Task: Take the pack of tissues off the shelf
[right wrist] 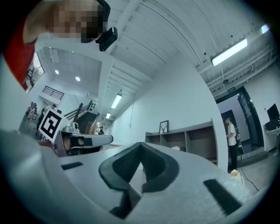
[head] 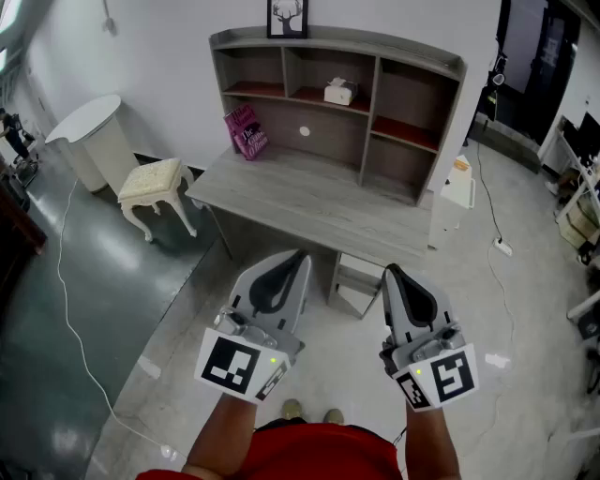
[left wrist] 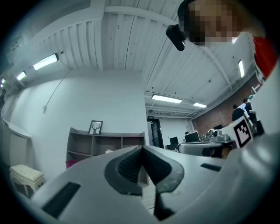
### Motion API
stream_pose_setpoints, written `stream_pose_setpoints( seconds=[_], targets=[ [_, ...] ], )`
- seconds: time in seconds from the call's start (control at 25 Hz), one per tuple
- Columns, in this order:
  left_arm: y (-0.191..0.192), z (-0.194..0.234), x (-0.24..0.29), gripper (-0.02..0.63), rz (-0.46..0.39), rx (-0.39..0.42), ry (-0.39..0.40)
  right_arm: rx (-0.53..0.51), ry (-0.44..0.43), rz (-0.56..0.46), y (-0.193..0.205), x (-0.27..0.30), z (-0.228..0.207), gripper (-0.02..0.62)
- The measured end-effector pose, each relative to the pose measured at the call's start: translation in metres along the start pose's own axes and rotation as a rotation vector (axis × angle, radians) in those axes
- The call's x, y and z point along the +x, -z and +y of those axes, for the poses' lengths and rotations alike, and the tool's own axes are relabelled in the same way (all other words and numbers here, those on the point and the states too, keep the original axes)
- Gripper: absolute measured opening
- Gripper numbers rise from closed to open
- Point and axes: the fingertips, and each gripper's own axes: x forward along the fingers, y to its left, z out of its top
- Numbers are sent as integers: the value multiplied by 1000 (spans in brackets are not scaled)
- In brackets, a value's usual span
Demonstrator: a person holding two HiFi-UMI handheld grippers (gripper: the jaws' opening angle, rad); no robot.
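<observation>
Sitting in the middle upper compartment of the grey wooden desk shelf (head: 412, 58), the white pack of tissues (head: 339, 91) is well apart from both tools. The left gripper (head: 293, 262) and right gripper (head: 394, 275) hover low near the person, jaws pressed together on nothing, probably because no reach has begun.

A grey counter (head: 309, 202) is carrying a grey shelf (head: 377, 94) along its back edge. The pack of tissues (head: 339, 91) is sitting in the shelf's upper middle compartment. A framed picture (head: 287, 18) is standing on its top, and a pink book (head: 247, 132) is leaning tilted on the counter against the shelf's left end.
</observation>
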Motion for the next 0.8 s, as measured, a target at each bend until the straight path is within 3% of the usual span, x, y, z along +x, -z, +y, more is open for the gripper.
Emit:
stream_pose_setpoints(
  seconds=[0.48, 0.8],
  targets=[
    [0, 41, -5, 8, -48, -5, -14, 15, 21, -2, 9, 29, 17, 5],
    [16, 82, -8, 8, -48, -26, 5, 14, 73, 34, 35, 53, 38, 5]
  ],
)
